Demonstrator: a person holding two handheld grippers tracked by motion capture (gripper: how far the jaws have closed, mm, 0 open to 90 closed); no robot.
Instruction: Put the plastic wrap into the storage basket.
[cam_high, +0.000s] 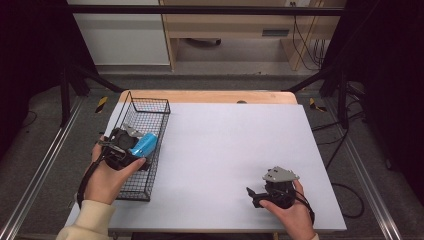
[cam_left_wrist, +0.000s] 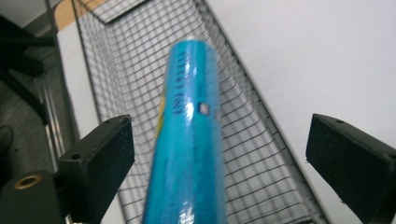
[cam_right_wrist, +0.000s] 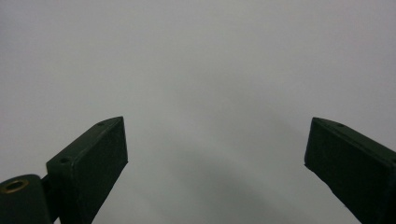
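A blue tube (cam_high: 145, 144) with a glossy, shiny skin lies in the wire basket (cam_high: 150, 107) at the counter's left side. In the high view it sits about midway along the basket, against the right wall, tilted across the mesh. In the left gripper view the tube (cam_left_wrist: 189, 135) runs lengthwise away from the camera, with dark small print and a yellow strip along its left edge; its far end is rounded. The basket (cam_left_wrist: 261, 149) is black, long and narrow, with open grid walls.
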